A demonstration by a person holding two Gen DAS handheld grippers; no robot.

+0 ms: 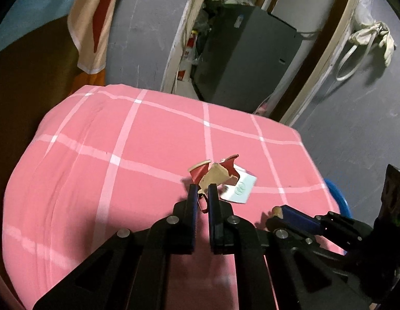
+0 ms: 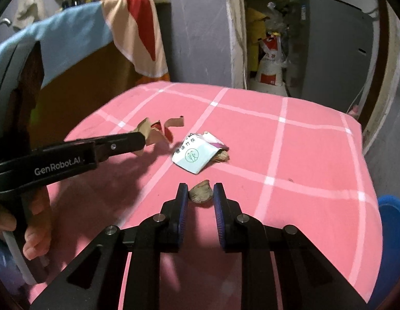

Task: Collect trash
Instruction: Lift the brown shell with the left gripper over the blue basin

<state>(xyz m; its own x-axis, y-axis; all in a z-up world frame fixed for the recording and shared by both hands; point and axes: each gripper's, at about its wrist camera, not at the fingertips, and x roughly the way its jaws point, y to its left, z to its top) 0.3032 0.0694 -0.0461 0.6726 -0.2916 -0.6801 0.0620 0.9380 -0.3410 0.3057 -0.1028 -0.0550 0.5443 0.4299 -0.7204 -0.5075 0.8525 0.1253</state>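
Left wrist view: left gripper [image 1: 202, 190] has its jaws pinching the torn red paper cup [image 1: 212, 174] by a ragged flap, low over the pink checked bedsheet [image 1: 122, 142]. Right wrist view: right gripper [image 2: 200, 193] has its jaws closed on a small brown crumpled scrap [image 2: 200, 194].

Risks, my read:
- Cup is held by a thin torn edge only. A fast lift could tear it or let it slip out.
- Brown scrap is soft and sits at the very tips, so it may drop on the way.
- Soft sheet could get snagged by either gripper.

Still loose: folded white packet [image 2: 196, 156] with a crumpled bit tucked under it, between the two grippers. It lies just beside the cup and could get dragged.

Around: blue bin rim [image 2: 392, 211] off the bed's right edge, probably the drop spot. Grippers sit near each other, so they could clash on the way to it.
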